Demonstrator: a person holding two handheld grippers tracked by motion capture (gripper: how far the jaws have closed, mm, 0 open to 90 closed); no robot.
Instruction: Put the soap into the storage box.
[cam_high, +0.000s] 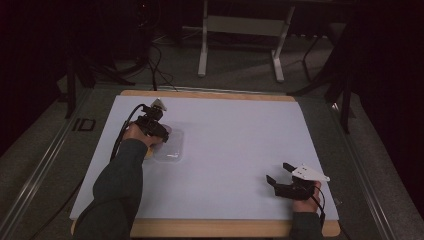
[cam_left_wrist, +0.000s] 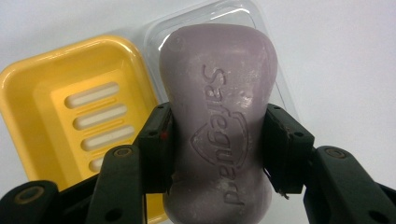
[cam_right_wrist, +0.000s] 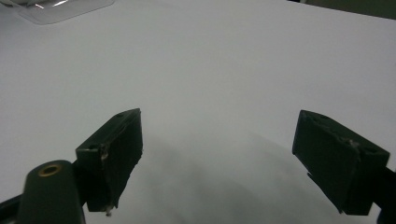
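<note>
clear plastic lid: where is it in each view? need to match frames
High view: the clear lid lies on the white mat, left of centre, just right of the left gripper.
Left gripper view: upper middle, its rim showing around the top of the purple soap bar held in the jaws, beside the yellow soap dish.
Right gripper view: top left corner, far off.
Shared landmark: the lid's own glossy rounded rim on the white mat.

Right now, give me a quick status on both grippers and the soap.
Left gripper shut on purple soap bar, above clear lid beside yellow soap dish. Right gripper open over bare table. Nothing in the way.
</note>
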